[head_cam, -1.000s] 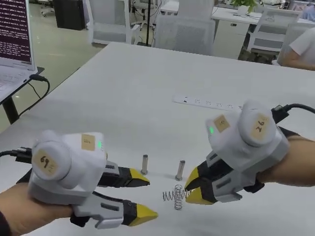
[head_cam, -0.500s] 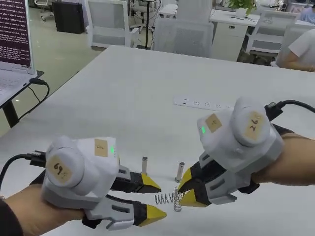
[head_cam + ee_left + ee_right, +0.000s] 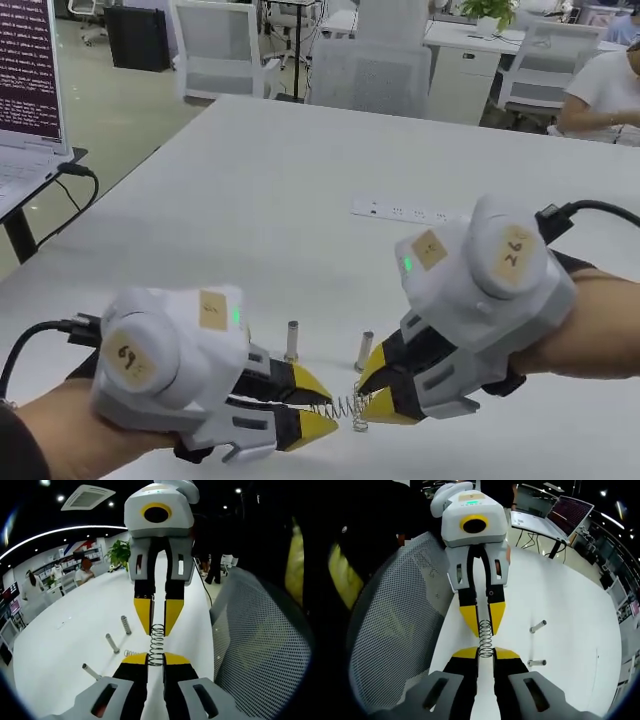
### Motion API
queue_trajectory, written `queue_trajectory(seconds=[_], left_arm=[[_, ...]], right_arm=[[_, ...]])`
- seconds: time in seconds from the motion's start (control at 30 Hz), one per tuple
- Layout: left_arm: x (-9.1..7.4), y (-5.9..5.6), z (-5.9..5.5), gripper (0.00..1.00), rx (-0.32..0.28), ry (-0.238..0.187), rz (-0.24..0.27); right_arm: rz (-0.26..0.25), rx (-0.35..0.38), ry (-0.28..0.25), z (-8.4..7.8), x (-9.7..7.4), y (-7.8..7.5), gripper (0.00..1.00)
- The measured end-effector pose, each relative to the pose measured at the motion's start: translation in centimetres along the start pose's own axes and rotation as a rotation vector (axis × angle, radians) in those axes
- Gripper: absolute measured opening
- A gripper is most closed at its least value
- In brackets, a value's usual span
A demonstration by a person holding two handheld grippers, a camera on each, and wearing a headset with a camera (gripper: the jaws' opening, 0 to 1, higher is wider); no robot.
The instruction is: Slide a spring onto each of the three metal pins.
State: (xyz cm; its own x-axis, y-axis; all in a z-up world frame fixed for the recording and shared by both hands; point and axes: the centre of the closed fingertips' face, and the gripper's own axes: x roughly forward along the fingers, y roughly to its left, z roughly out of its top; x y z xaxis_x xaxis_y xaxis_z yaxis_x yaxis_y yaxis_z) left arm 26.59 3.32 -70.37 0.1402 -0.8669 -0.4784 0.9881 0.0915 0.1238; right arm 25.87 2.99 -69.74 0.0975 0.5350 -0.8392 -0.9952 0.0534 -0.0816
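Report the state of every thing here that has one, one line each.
left gripper: shut on one end of the spring.
right gripper: shut on the spring's other end.
spring: held between the two grippers, on no pin.
pin: upright, bare.
second pin: upright, bare.
laptop: open, screen lit.
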Motion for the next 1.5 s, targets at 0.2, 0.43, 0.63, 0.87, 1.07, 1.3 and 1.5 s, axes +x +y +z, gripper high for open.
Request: queue_trajectory(seconds=[0.2, 0.43, 0.63, 0.87, 1.07, 1.3, 1.5], left_arm=[[-0.2, -0.1, 0.1, 0.02, -0.001, -0.007, -0.008], [-0.2, -0.1, 0.6, 0.02, -0.010, -0.029, -0.011], [-0.3, -0.2, 1.1, 0.02, -0.019, -0.053, -0.012], [-0.3, 0.0, 1.1, 0.02, -0.019, -0.056, -0.006], [-0.4, 0.0, 1.2, 0.03, -0.019, -0.056, -0.003], [-0.4, 0.0, 1.2, 0.03, -0.018, -0.058, -0.003], [-0.3, 0.1, 1.3, 0.03, -0.020, -0.061, -0.003]], right_arm=[[0.003, 0.011, -0.025, 0.0, -0.1, 0.1, 0.08], [0.012, 0.035, -0.038, -0.3, 0.2, 0.3, 0.13], [-0.002, 0.042, -0.055, -0.2, 0.2, 0.0, 0.09], [-0.010, 0.037, -0.066, 0.9, -0.5, 0.1, 0.08], [-0.012, 0.013, -0.063, 1.7, -0.7, 0.1, 0.08], [0.005, -0.002, -0.047, 2.5, -0.8, 0.1, 0.08], [0.013, -0.026, -0.021, 2.9, -0.8, 0.1, 0.08]])
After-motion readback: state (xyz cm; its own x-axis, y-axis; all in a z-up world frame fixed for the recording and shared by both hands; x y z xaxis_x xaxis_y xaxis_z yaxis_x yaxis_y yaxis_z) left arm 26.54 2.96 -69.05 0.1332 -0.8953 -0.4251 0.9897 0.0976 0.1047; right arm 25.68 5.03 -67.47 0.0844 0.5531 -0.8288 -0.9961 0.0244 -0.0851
